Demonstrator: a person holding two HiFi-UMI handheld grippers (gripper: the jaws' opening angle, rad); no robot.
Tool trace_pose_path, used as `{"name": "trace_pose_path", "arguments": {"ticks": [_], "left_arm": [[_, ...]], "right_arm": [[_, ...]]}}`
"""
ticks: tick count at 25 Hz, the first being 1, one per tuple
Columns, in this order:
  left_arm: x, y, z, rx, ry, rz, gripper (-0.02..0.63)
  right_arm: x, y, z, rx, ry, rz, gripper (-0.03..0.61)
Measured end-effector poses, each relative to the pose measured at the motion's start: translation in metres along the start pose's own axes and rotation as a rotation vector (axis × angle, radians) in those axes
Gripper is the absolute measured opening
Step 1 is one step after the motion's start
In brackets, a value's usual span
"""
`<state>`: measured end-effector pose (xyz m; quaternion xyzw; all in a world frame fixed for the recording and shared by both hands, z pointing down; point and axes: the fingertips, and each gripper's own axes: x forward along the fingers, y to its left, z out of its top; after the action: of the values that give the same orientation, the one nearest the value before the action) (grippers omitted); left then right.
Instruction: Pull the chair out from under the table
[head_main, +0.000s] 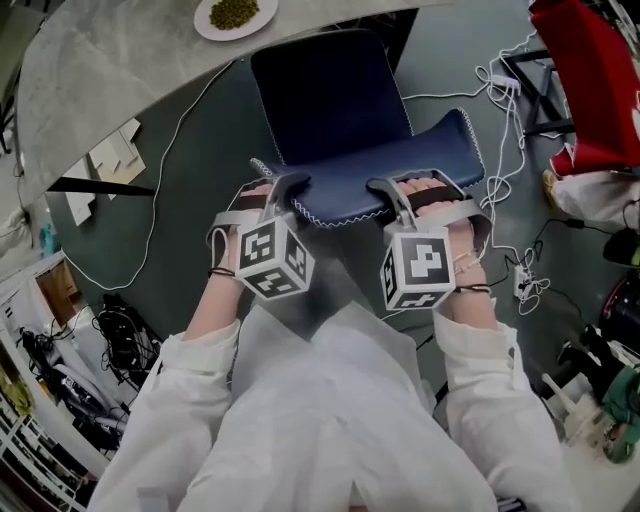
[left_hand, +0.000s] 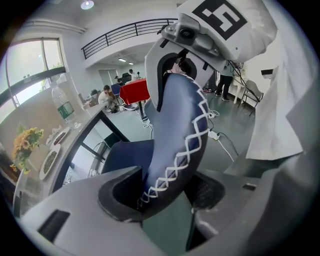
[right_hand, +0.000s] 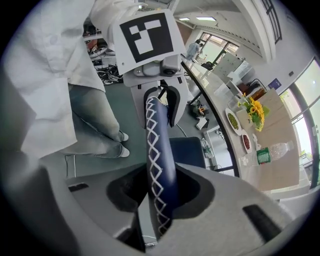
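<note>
The dark blue chair's seat (head_main: 325, 95) lies partly under the grey table (head_main: 110, 70). Its backrest (head_main: 400, 170), edged with white cross-stitching, faces me. My left gripper (head_main: 285, 185) is shut on the backrest's top edge near its left end, and my right gripper (head_main: 400, 190) is shut on it near the middle. In the left gripper view the padded backrest (left_hand: 177, 135) fills the gap of the left gripper (left_hand: 167, 192). In the right gripper view the stitched edge (right_hand: 160, 165) runs upright through the right gripper (right_hand: 160, 192).
A white plate of green beans (head_main: 235, 15) sits on the table. White cables (head_main: 510, 120) and a power strip (head_main: 522, 280) lie on the floor to the right, near a red cloth (head_main: 590, 80). Cable clutter (head_main: 110, 330) lies at the left. A water bottle (right_hand: 272, 152) stands on the table.
</note>
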<state>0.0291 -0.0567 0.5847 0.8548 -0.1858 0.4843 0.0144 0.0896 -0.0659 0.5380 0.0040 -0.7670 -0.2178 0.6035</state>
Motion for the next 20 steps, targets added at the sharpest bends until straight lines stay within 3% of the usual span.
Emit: {"name": "trace_pose_path", "arguments": {"ticks": [11,20], "left_arm": [[-0.026,-0.093,-0.017,0.035,0.009,-0.014,0.245],[-0.053,-0.179,-0.041,0.072,-0.005,-0.047,0.245]], "right_arm": [[-0.027,0.091,0.027,0.048,0.023,-0.02,0.111],[-0.048,0.176,0.061,0.098,0.047,0.012,0.112]]}}
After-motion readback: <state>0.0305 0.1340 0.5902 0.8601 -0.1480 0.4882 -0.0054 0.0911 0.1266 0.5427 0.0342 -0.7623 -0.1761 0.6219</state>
